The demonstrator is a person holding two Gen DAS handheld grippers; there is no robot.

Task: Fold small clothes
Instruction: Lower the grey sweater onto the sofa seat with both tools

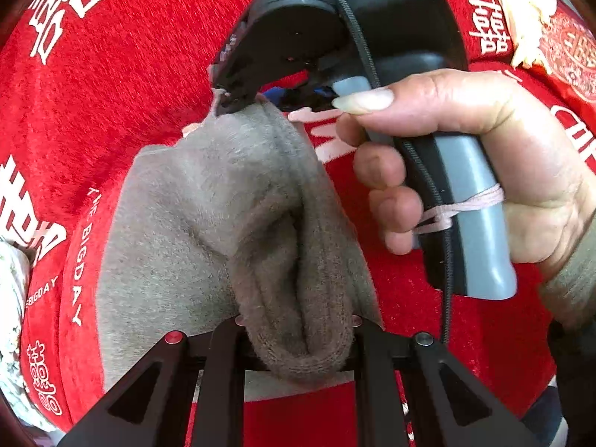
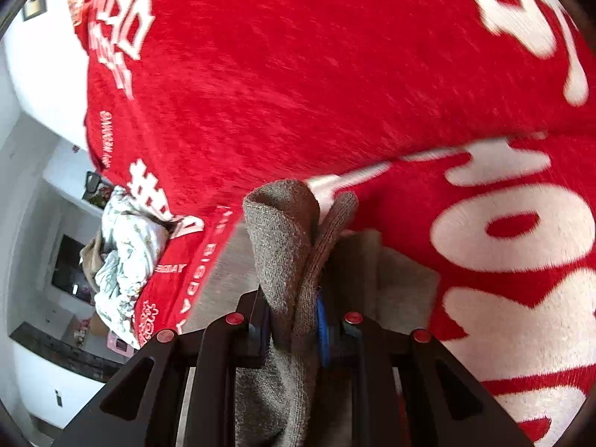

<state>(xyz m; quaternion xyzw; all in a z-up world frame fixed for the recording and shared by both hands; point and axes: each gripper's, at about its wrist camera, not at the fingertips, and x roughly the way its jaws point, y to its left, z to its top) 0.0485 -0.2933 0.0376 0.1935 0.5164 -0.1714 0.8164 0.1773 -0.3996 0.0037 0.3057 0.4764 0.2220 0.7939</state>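
Note:
A small grey-brown fleece garment (image 1: pixel 208 216) is stretched above the red blanket (image 1: pixel 141 74). My left gripper (image 1: pixel 298 339) is shut on its bunched near edge. In the left wrist view my right gripper (image 1: pixel 232 98), held by a hand (image 1: pixel 465 164), is shut on the garment's far corner. In the right wrist view my right gripper (image 2: pixel 294 320) pinches a folded ridge of the same garment (image 2: pixel 283 231), which hangs over the red blanket (image 2: pixel 298 74).
The red blanket carries white lettering. A crumpled white patterned cloth (image 2: pixel 126 257) lies at its left edge, also at the left wrist view's left edge (image 1: pixel 11 298). A cream tassel (image 1: pixel 521 18) lies at the far right. Room furniture (image 2: pixel 67 268) shows beyond the blanket's edge.

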